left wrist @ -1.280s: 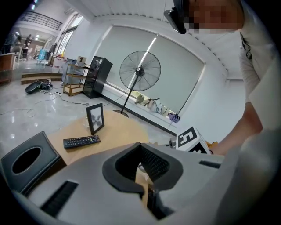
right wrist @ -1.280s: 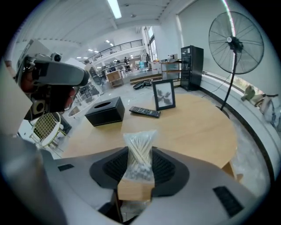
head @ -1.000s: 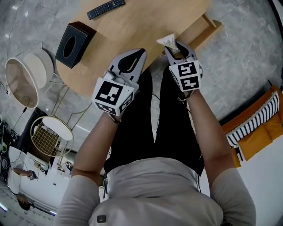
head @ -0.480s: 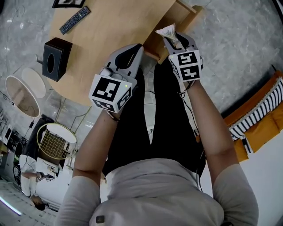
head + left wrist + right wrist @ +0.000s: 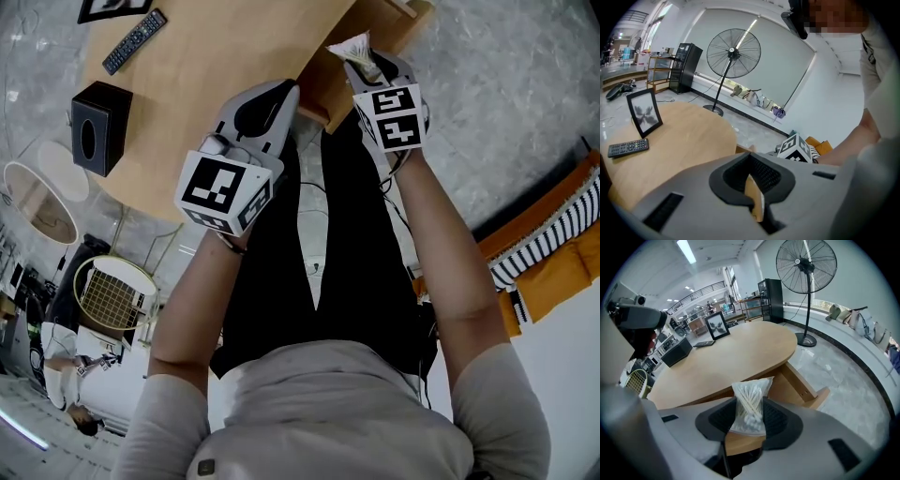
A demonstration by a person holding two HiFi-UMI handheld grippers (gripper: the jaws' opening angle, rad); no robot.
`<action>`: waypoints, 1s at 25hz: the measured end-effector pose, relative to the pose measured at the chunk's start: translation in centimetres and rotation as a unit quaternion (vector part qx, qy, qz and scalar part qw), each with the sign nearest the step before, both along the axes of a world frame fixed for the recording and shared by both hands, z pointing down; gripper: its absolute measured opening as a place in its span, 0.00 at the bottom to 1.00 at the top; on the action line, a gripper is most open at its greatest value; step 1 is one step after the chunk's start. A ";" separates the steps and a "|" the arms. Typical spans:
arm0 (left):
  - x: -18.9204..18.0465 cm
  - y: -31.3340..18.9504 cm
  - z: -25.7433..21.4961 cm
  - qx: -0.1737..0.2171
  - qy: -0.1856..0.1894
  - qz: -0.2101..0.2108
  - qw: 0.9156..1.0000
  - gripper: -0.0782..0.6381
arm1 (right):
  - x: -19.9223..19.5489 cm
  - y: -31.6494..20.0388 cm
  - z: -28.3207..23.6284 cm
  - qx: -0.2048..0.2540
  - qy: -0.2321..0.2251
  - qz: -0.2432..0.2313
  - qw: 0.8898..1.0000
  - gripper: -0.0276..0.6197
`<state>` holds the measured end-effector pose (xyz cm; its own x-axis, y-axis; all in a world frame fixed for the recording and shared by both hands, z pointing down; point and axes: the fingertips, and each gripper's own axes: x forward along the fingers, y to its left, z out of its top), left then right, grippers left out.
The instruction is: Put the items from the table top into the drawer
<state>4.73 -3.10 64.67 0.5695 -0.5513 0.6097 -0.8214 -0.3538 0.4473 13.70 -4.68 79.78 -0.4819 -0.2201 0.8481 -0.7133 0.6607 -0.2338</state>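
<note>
At the near edge of the table we are holding the right gripper clamped on a clear bag of cotton swabs. The bag is sticking up from between the jaws, off the table, close to the open wooden drawer that is jutting out below the tabletop. The left gripper is hovering just beside the right one, its jaws drawn together with nothing between them. Farther back on the table we are seeing a remote, a black tissue box and a picture frame standing upright. A pedestal fan is standing on the floor beyond
</note>
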 end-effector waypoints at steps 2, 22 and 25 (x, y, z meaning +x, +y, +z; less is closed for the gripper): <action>0.0 -0.1 0.7 -0.002 -0.002 0.000 1.000 0.12 | 0.1 0.1 1.3 -0.004 0.007 -0.007 1.000 0.32; -1.2 -0.2 2.3 -0.013 -0.001 -0.011 1.000 0.12 | -0.7 0.4 4.1 -0.022 0.001 -0.012 1.000 0.42; -1.3 -0.2 1.5 -0.004 -0.002 -0.014 1.000 0.12 | -0.8 0.4 3.2 -0.016 -0.002 -0.012 1.000 0.42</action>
<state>3.40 -3.27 66.13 0.5516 -0.5618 0.6165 -0.8327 -0.3280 0.4461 12.89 -4.31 82.96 -0.4904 -0.1809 0.8525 -0.6969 0.6688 -0.2590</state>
